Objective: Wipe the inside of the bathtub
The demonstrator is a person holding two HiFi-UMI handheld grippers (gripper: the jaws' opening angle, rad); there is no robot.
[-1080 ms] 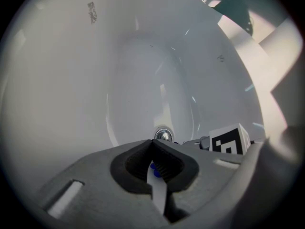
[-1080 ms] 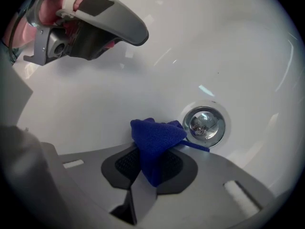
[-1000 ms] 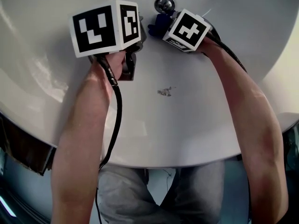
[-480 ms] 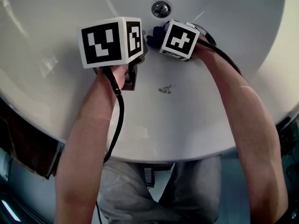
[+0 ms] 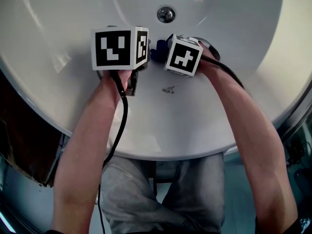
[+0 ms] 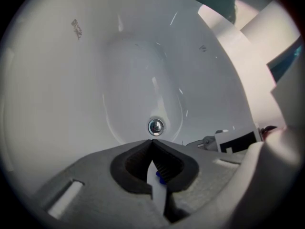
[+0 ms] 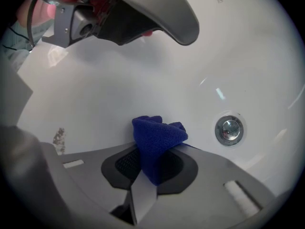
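Note:
The white bathtub (image 5: 234,38) curves below me, its chrome drain (image 5: 165,14) at the top of the head view. My right gripper (image 7: 152,149) is shut on a bunched blue cloth (image 7: 156,138), which rests against the tub wall a little short of the drain (image 7: 229,129). In the head view the cloth (image 5: 158,50) shows between the two marker cubes. My left gripper (image 6: 152,144) is shut with nothing in its jaws and hovers just left of the right one, pointing toward the drain (image 6: 155,126). A small grey dirt smear (image 5: 168,89) lies on the tub wall behind both grippers.
The tub's near rim (image 5: 161,155) runs in front of the person's legs. A dark floor edge (image 5: 24,145) shows at the left. The smear also appears in the right gripper view as a dirt smear (image 7: 59,137) at the left. White ledges (image 6: 248,46) stand beyond the tub.
Both grippers have drawn back from the drain toward the near rim and come closer together. The cloth has slid with the right gripper, away from the drain.

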